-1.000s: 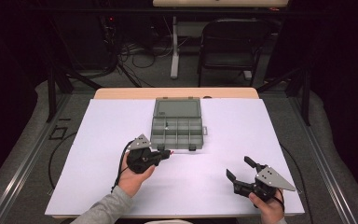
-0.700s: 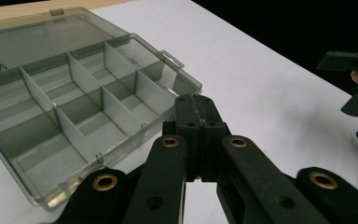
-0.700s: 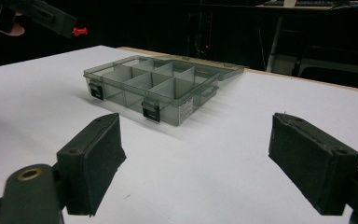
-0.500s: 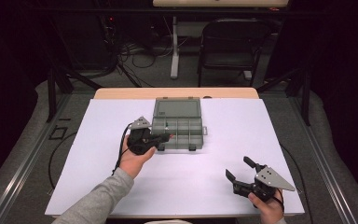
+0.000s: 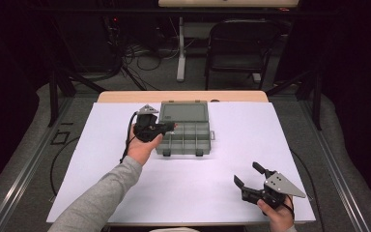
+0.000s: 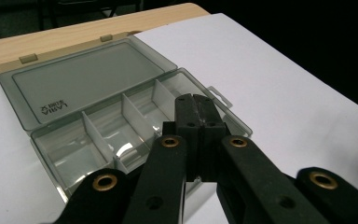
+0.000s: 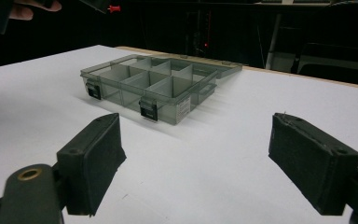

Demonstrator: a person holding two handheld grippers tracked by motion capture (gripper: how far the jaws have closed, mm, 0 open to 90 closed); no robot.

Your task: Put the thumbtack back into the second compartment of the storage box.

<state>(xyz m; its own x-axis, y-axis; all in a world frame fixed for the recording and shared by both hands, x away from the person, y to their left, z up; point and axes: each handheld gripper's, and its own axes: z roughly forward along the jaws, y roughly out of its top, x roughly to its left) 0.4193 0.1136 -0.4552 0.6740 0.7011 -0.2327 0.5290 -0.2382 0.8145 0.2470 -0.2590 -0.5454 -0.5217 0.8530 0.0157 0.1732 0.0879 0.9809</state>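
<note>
Translucent grey plastic compartment box (image 5: pixel 183 128), lid open flat, at frame centre on smooth white sheet (image 5: pixel 101 145). Left gripper (image 5: pixel 170 127) jaws closed, empty, over box. Right gripper (image 5: pixel 245 175) jaws wide apart, lower right.

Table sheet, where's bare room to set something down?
Free: the white sheet between the organizer box and the right hand-held gripper, plus right of the box. Crowded: the box's left edge, where the left hand-held gripper hovers.

Upside-down, illegible print on box lid (image 6: pixel 88 84)
</note>
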